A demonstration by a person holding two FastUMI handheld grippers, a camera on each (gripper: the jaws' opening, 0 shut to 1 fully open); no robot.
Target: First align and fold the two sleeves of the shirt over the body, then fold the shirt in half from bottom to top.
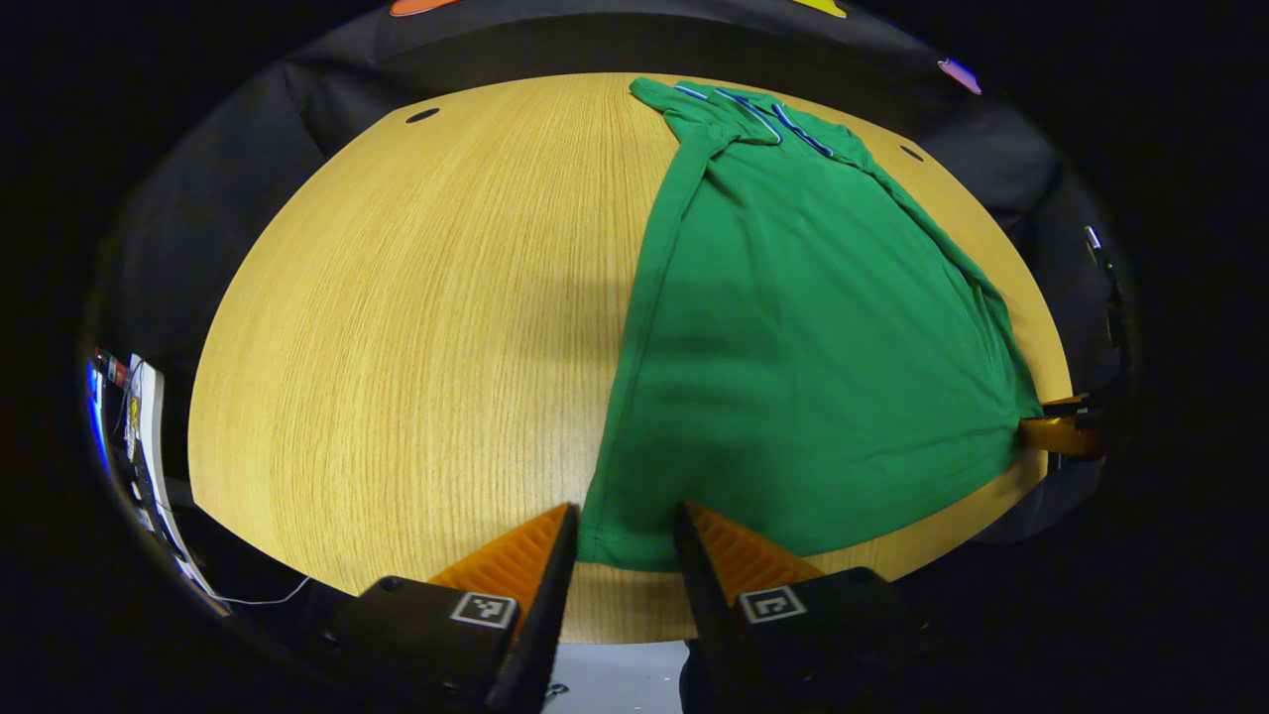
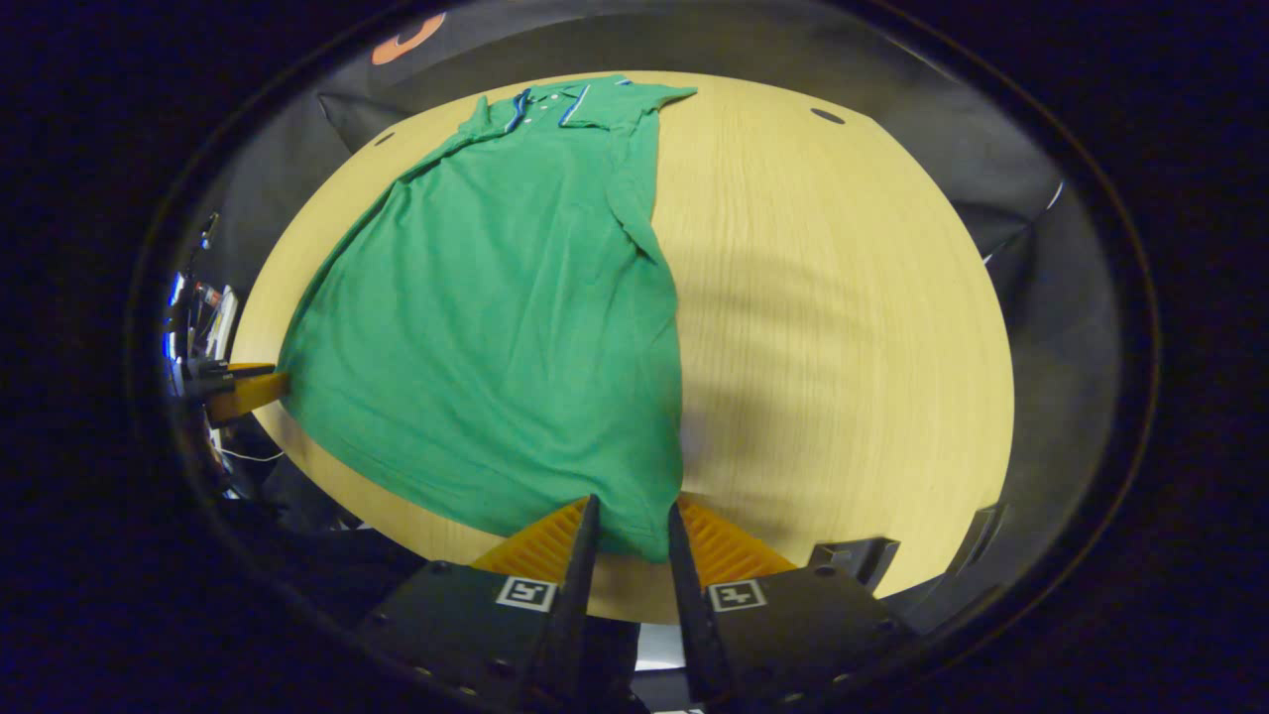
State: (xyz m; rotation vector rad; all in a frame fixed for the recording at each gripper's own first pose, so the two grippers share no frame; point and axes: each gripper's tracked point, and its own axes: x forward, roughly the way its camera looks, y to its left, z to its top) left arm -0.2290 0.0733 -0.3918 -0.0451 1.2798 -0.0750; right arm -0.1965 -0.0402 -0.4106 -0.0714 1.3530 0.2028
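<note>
On the wooden table (image 1: 397,327), the green shirt (image 1: 803,337) is lying flat, sleeves folded in. We are pinching its near hem corners with the left gripper (image 1: 627,531) and right gripper (image 2: 632,526), ready to lift them toward the collar (image 2: 555,104).

Both grippers look alike: the left gripper (image 1: 627,535) and right gripper (image 2: 632,531) have ridged wedge fingers on black blocks, each block bearing a square black-and-white marker and small screws
</note>
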